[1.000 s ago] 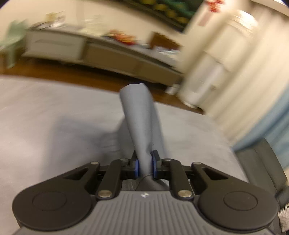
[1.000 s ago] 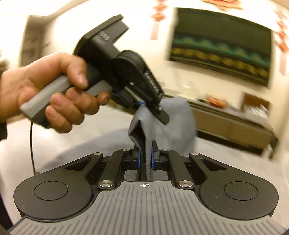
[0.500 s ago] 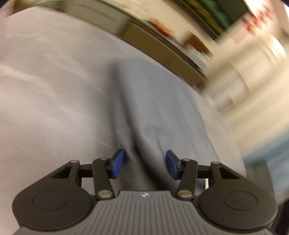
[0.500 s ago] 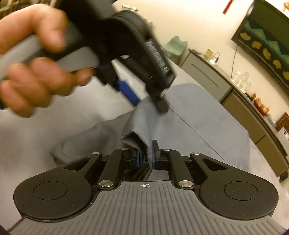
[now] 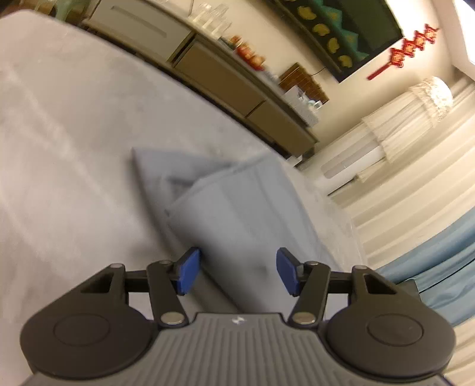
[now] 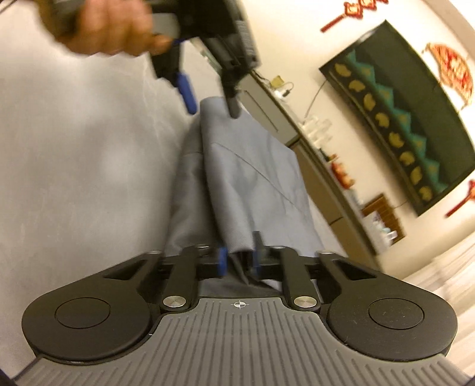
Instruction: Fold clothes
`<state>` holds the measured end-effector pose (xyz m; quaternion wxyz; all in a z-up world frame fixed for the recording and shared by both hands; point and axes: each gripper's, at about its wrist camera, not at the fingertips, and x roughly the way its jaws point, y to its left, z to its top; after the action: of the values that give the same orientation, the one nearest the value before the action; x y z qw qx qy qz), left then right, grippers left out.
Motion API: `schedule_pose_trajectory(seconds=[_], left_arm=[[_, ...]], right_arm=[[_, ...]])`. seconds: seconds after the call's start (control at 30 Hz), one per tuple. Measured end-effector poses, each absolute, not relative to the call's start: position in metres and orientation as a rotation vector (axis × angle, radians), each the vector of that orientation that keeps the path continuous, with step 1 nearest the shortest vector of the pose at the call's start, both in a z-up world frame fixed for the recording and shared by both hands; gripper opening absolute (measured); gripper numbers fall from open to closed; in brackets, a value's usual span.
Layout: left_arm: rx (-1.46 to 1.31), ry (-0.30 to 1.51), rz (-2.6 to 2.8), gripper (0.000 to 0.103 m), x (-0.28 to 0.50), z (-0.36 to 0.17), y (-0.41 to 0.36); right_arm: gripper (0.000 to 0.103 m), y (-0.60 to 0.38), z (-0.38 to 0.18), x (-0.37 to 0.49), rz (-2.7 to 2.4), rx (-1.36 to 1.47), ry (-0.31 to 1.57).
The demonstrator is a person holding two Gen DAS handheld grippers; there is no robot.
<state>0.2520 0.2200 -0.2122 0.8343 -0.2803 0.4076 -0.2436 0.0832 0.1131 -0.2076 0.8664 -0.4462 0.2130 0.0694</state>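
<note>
Left gripper [image 5: 237, 271]: jaws apart and opening, blue pads [image 5: 187, 270] clear of the cloth, which lies between and below them. In the right wrist view it hangs at upper centre, held by a hand [image 6: 109, 28], tips just above the garment's far corner.

Right gripper [image 6: 240, 261]: jaws narrow, pinched on a bunched edge of the grey garment [image 6: 252, 178] at lower centre.

Garment: folded over itself, flat on the pale grey bed cover [image 5: 59, 133], mid-frame in both views.

Beyond, upper right: low cabinet [image 5: 219, 80] along the wall, dark framed picture [image 6: 415, 124], red hanging ornament [image 5: 406, 50], pale curtains [image 5: 415, 166].
</note>
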Motion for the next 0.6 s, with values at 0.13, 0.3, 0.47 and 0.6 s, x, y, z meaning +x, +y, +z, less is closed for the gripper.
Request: schedule_pose_trajectory(seconds=[0.13, 0.3, 0.47, 0.6], left_arm=[[-0.555, 0.839, -0.518, 0.036, 0.258, -0.211, 0.217], [-0.549, 0.87, -0.51, 0.035, 0.263, -0.234, 0.224], [-0.545, 0.867, -0.508, 0.038, 0.266, -0.231, 0.222], [-0.538, 0.866, -0.519, 0.039, 0.259, -0.228, 0.223]], right_arm=[[0.006, 0.132, -0.21, 0.054, 0.139, -1.02, 0.374], [0.007, 0.157, -0.231, 0.05, 0.161, -1.086, 0.381], [0.042, 0.17, -0.212, 0.05, 0.157, -0.944, 0.353], [0.035, 0.162, -0.221, 0.065, 0.137, -0.891, 0.475]])
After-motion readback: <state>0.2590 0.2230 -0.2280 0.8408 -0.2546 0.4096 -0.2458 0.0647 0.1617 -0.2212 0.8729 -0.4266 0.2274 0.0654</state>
